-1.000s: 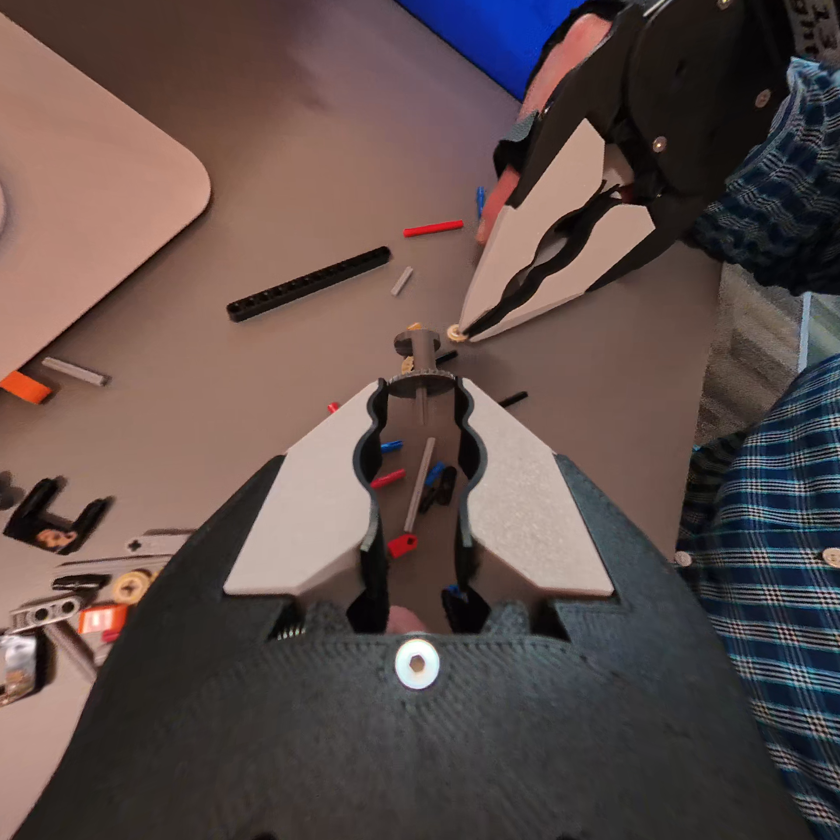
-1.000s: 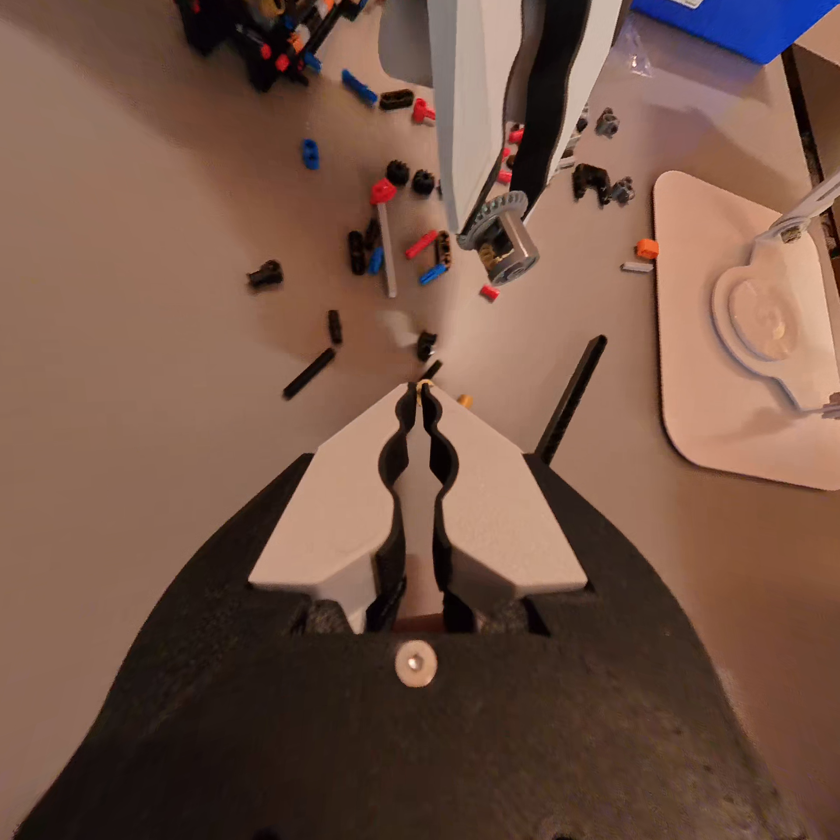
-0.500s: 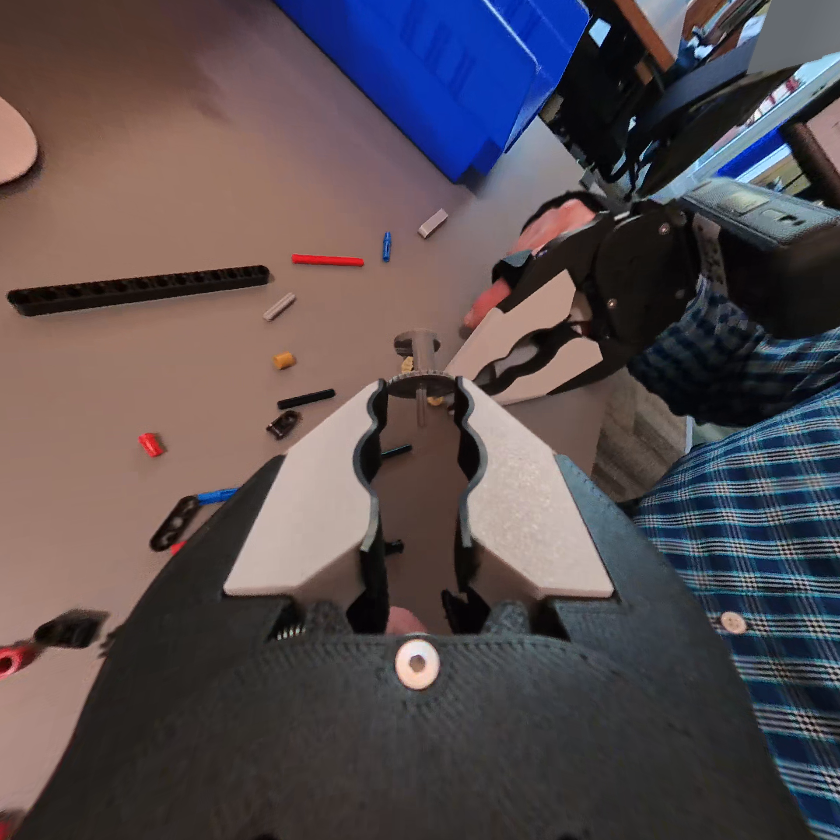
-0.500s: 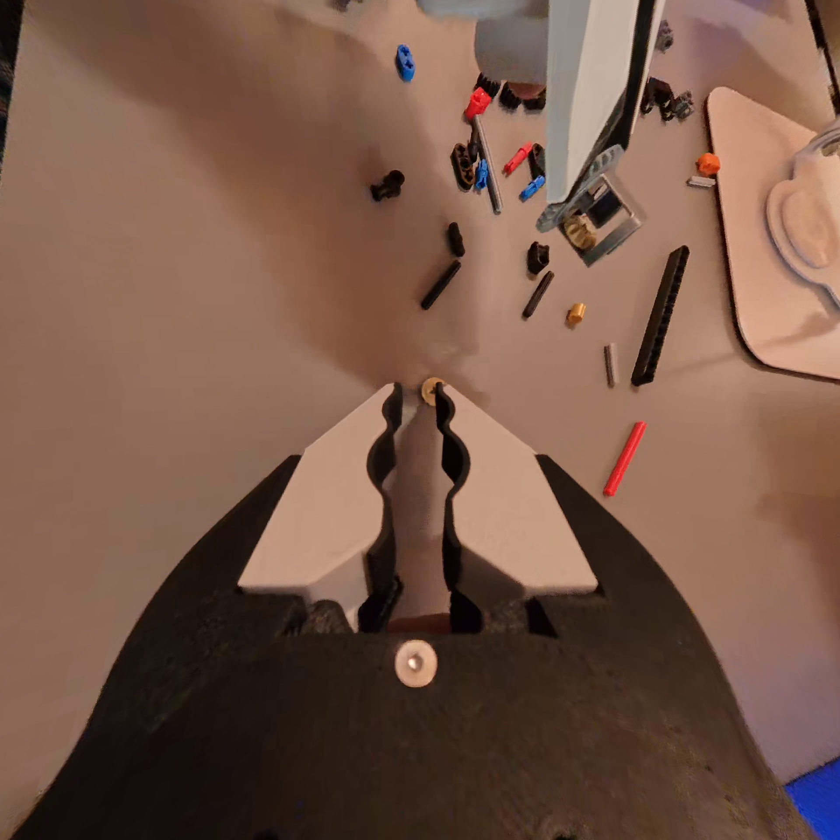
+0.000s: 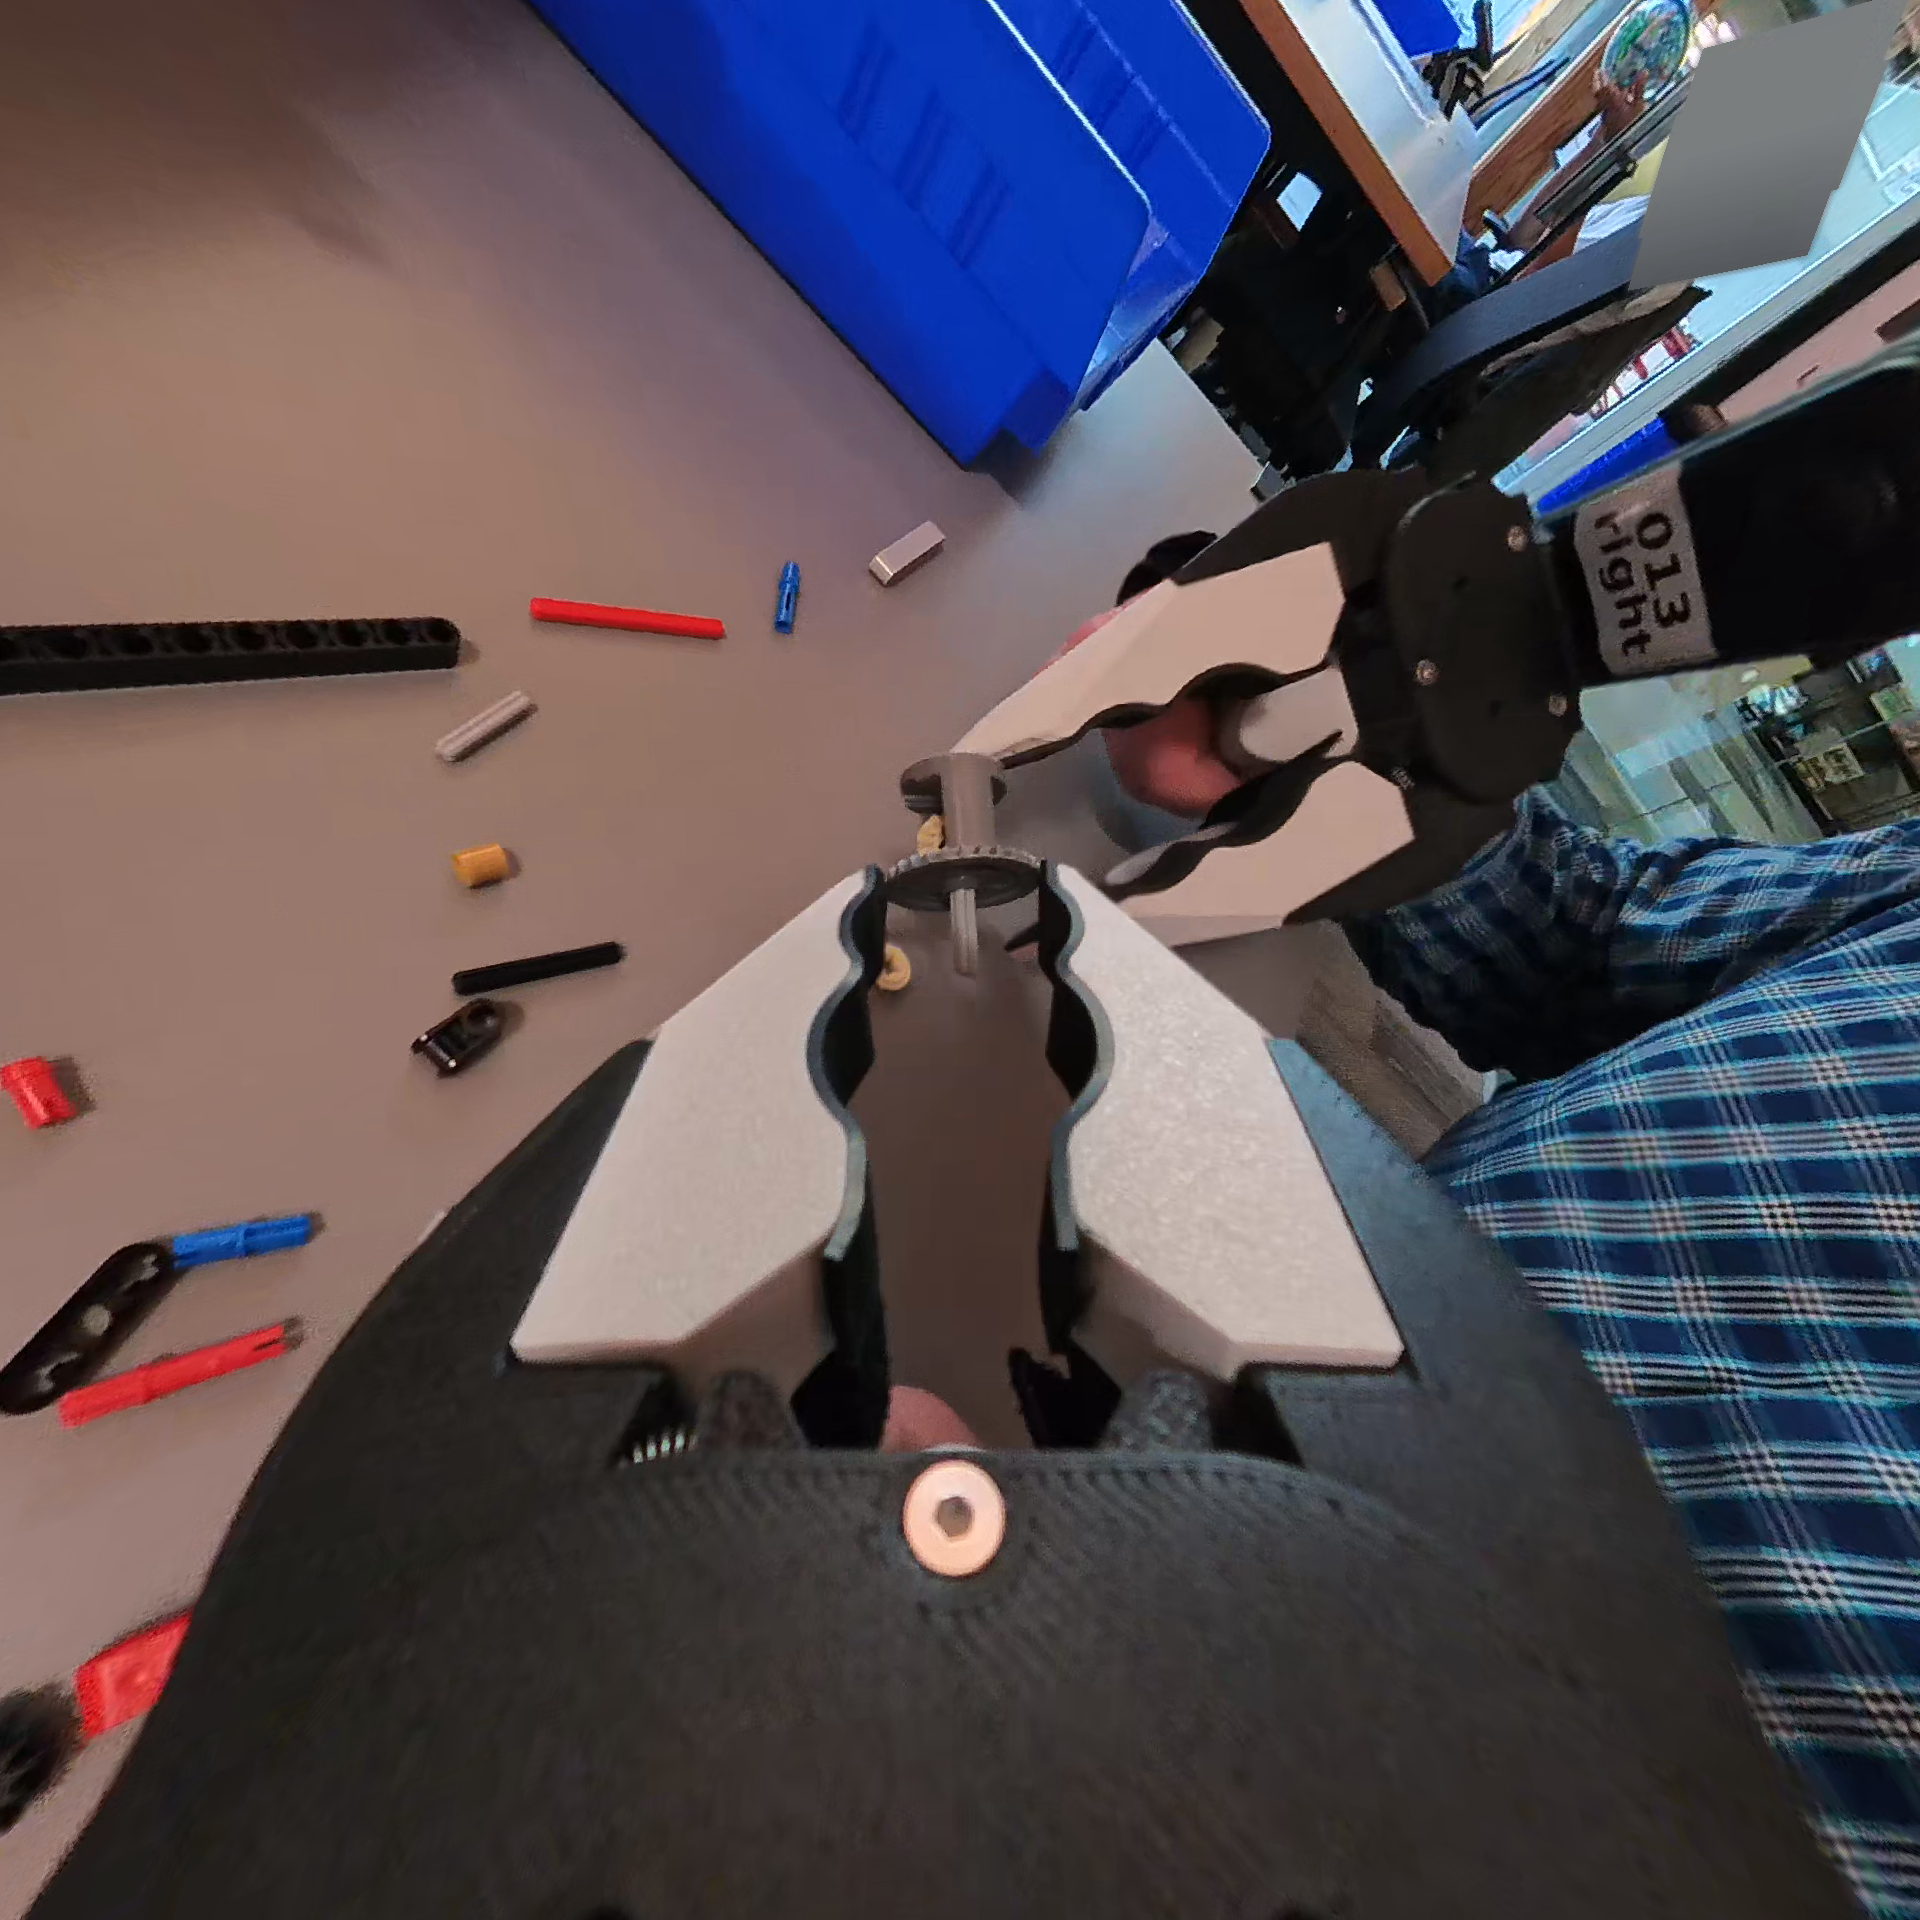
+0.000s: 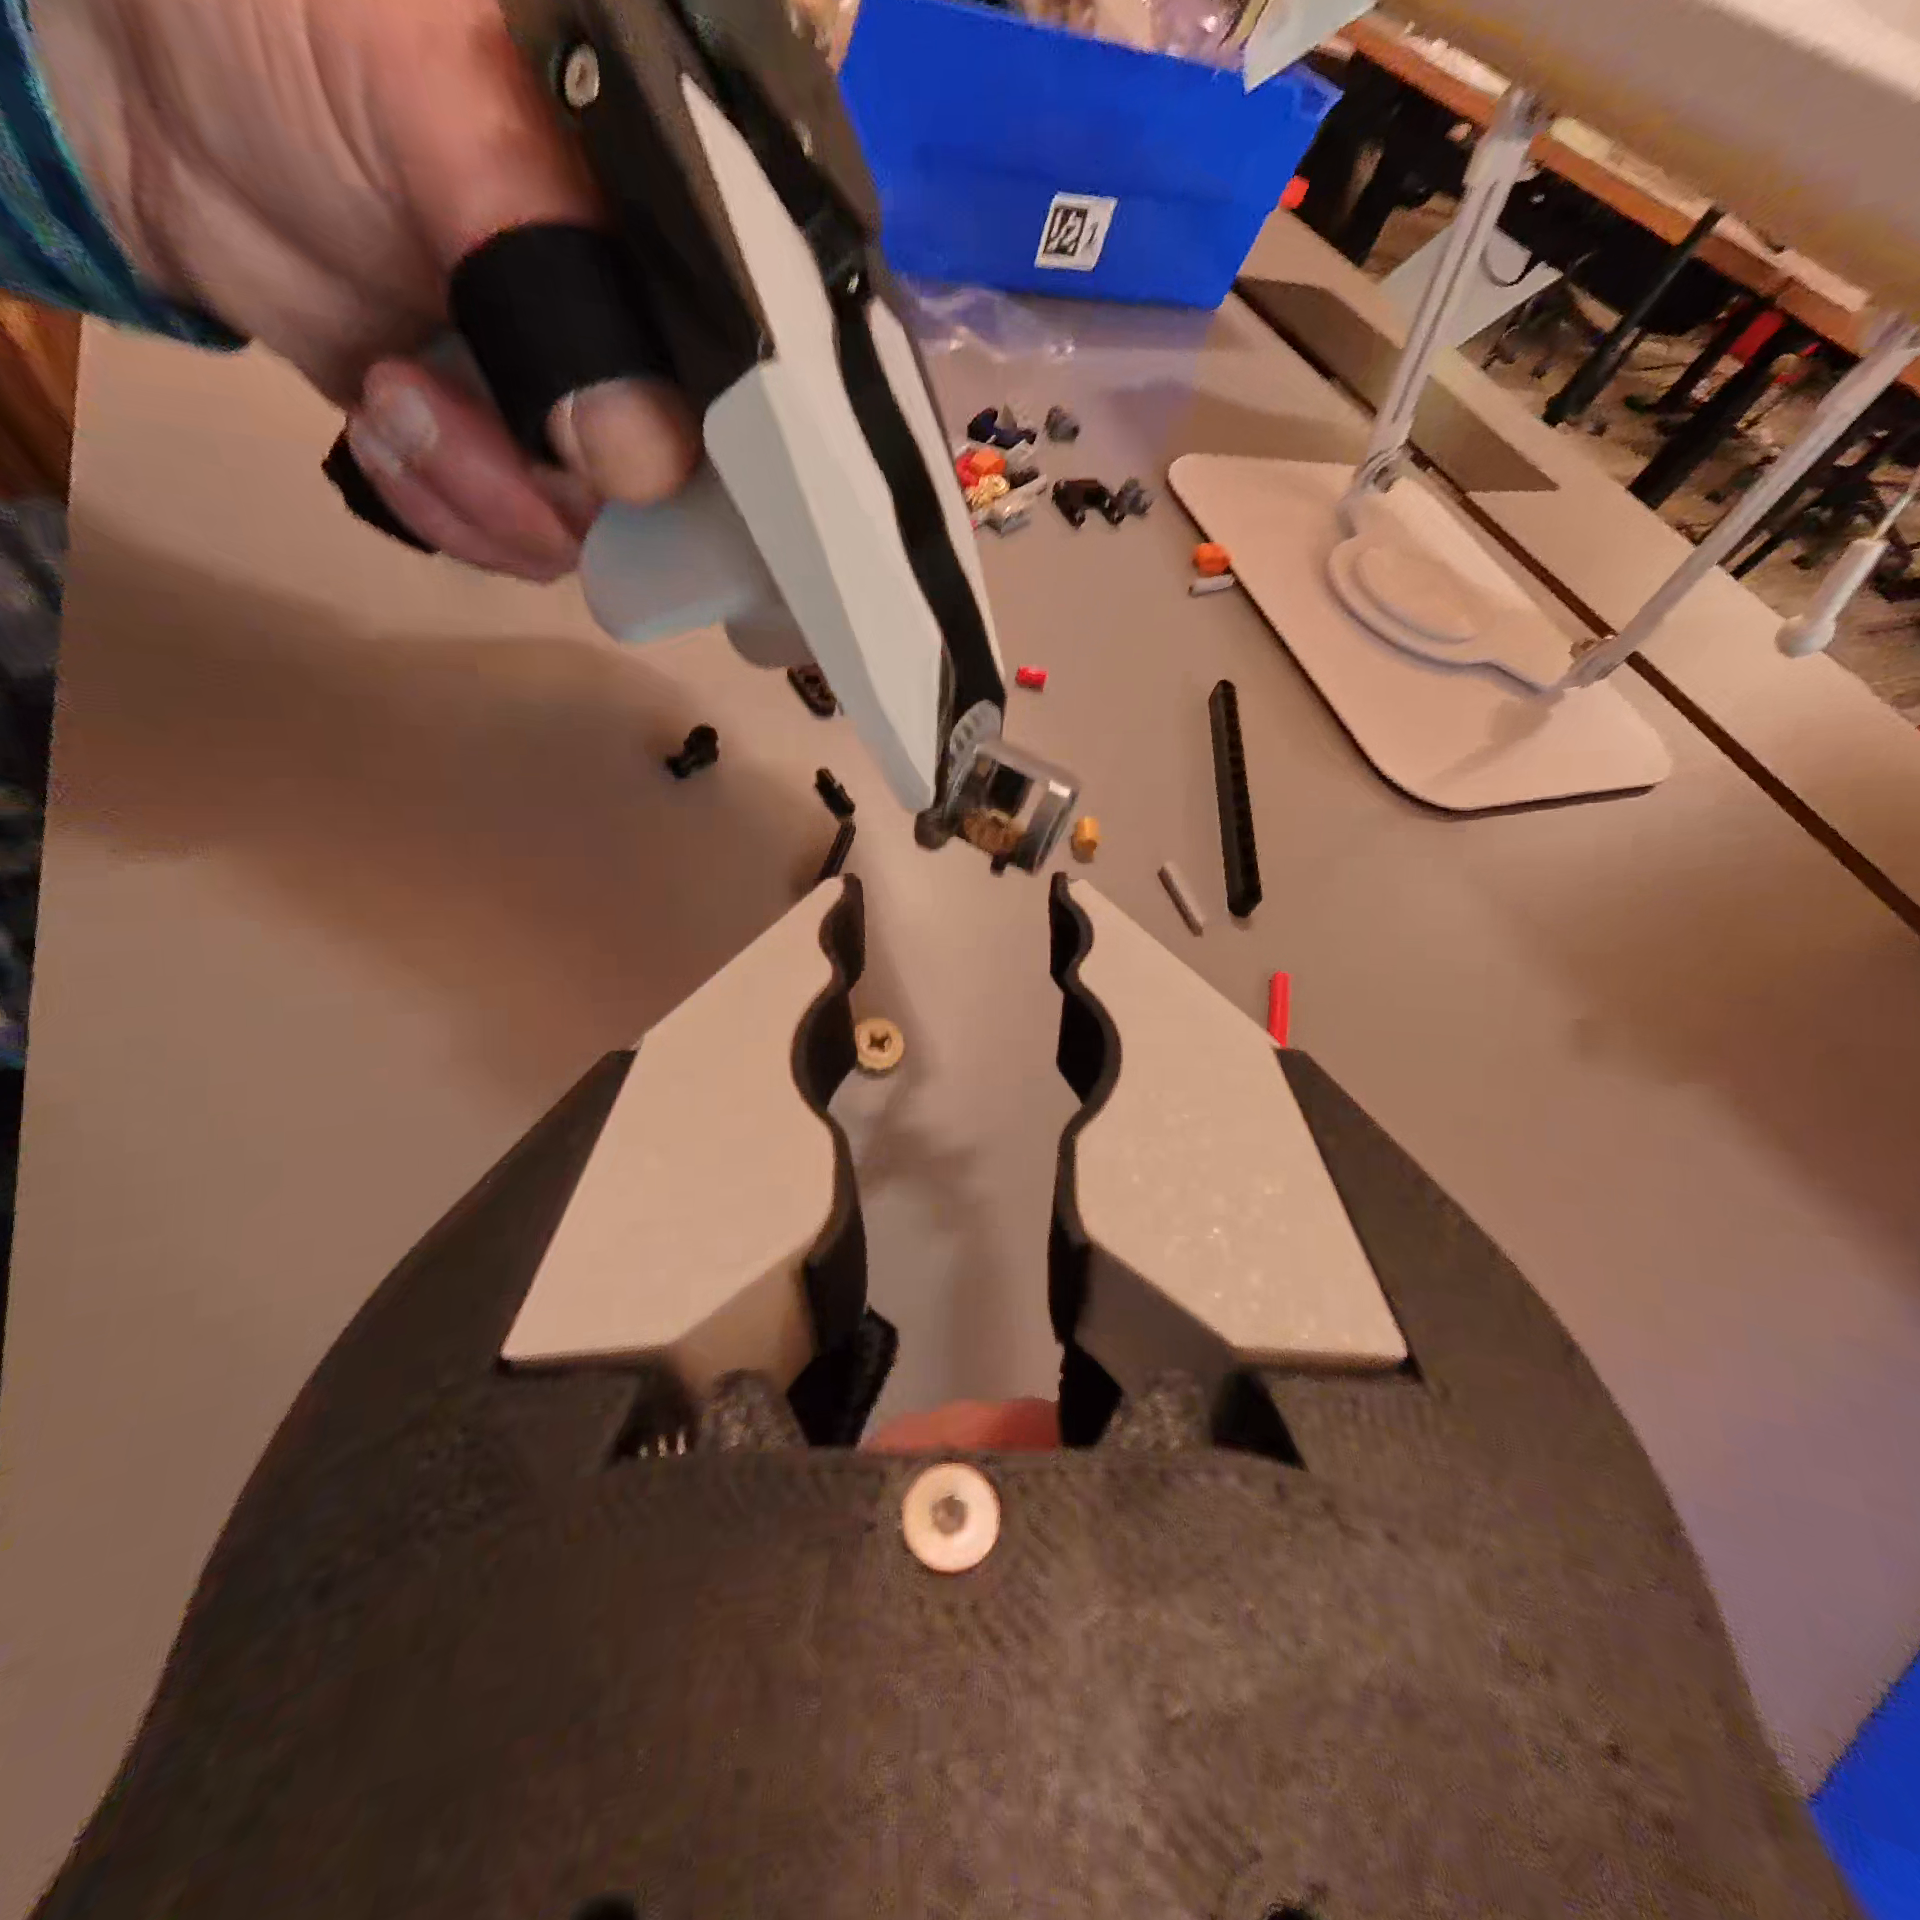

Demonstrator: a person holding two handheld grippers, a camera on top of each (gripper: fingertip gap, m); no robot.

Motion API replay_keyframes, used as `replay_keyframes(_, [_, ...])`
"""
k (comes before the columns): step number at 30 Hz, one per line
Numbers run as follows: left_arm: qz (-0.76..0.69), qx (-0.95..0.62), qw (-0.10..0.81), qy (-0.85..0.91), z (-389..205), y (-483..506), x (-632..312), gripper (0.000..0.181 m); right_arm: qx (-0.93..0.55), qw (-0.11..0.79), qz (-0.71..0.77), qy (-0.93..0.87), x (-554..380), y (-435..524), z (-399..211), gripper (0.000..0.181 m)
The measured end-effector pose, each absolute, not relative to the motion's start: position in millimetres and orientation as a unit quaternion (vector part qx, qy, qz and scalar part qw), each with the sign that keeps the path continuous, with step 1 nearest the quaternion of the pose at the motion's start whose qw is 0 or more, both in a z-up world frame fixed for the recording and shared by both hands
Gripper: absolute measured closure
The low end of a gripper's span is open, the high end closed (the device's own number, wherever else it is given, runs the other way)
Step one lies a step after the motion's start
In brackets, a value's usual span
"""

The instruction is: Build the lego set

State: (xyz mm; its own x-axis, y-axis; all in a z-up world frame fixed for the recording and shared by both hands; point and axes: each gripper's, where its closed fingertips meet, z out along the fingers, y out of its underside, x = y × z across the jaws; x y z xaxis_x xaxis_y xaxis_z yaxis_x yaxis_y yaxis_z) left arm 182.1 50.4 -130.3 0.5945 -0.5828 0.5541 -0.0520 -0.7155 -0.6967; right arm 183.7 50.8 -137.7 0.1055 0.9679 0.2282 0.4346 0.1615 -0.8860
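Left wrist view: 2 grippers, left gripper centre, right gripper at right; 1 grey gear assembly, 1 long black beam upper left, 1 blue bin along the top.

My left gripper is clamped at its tips on the toothed rim of a grey gear piece, held off the counter and tilted down. My right gripper has its jaws spread apart with nothing between them, pointing toward the left one. My left hand wraps the handle, one finger in a black sleeve.
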Motion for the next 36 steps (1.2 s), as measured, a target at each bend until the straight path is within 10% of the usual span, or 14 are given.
replay_keyframes(36, [-0.497, -0.79, 0.335, 0.132, -111, 56, 201, 0.15, -0.599, 0.542, 0.302, -0.506, 191, 66, -117, 0.158])
